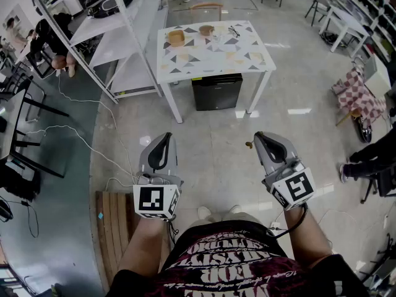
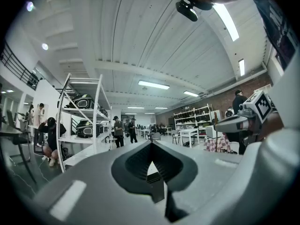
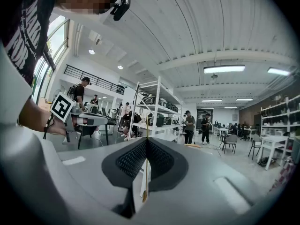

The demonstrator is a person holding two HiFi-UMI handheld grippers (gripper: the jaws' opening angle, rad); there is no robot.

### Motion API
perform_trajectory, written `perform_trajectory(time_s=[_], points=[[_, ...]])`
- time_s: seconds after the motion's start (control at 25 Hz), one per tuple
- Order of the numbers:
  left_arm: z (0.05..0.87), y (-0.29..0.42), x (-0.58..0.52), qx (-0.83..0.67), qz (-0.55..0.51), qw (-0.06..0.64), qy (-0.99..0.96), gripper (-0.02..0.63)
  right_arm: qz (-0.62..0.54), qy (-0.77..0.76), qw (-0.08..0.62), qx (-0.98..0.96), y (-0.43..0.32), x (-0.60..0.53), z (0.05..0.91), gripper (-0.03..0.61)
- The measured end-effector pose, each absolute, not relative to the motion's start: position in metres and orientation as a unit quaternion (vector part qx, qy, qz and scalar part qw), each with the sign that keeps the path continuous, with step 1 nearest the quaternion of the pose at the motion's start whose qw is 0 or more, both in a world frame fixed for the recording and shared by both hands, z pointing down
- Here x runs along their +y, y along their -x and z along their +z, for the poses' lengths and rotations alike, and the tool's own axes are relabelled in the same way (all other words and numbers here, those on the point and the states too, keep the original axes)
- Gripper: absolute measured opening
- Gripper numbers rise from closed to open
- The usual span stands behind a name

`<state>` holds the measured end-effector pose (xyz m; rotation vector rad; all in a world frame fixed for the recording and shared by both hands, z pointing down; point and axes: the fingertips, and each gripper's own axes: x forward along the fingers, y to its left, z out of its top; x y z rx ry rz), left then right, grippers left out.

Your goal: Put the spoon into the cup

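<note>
My right gripper [image 1: 258,138] [image 3: 146,142] is shut on a thin wooden spoon [image 3: 146,172] that stands edge-on between its pads; a small brown end of the spoon [image 1: 249,145] pokes out beside the tip in the head view. My left gripper [image 1: 166,136] [image 2: 151,146] is shut with nothing in it. Both are held side by side above the floor, well short of the patterned white table [image 1: 247,57]. On the table's far side stand two wooden cups, one at the left [image 1: 176,38] and one further right [image 1: 206,30].
A black box [image 1: 216,91] sits under the table, and a pair of glasses [image 1: 234,31] lies on it. A white shelf rack [image 1: 105,30] stands left, with cables [image 1: 74,135] across the floor. A wooden pallet [image 1: 114,228] lies by my left side. A checkered chair [image 1: 356,94] and a person [image 1: 371,159] are right.
</note>
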<state>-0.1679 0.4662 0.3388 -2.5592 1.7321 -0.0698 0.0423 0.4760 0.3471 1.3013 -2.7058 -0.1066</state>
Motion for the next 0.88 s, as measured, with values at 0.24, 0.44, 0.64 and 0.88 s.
perform_trajectory(time_s=[0.24,0.44,0.64,0.88], points=[[0.343,0.19,0.463,0.562,-0.006,0.005,0.827,0.004,-0.027,-0.439,0.058,-0.896,-0.038,0.478,0.346,0.029],[0.354,0.196,0.468,0.544,-0.025,0.019,0.838,0.004,-0.032,-0.453,0.06,-0.889,-0.037,0.48,0.342,0.029],[0.351,0.194,0.47,0.52,-0.006,0.014,0.854,0.004,-0.035,-0.459,0.057,-0.886,-0.036,0.481,0.338,0.029],[0.358,0.201,0.45,0.541,-0.012,0.017,0.841,0.004,-0.034,-0.461,0.054,-0.885,-0.045,0.465,0.342,0.029]])
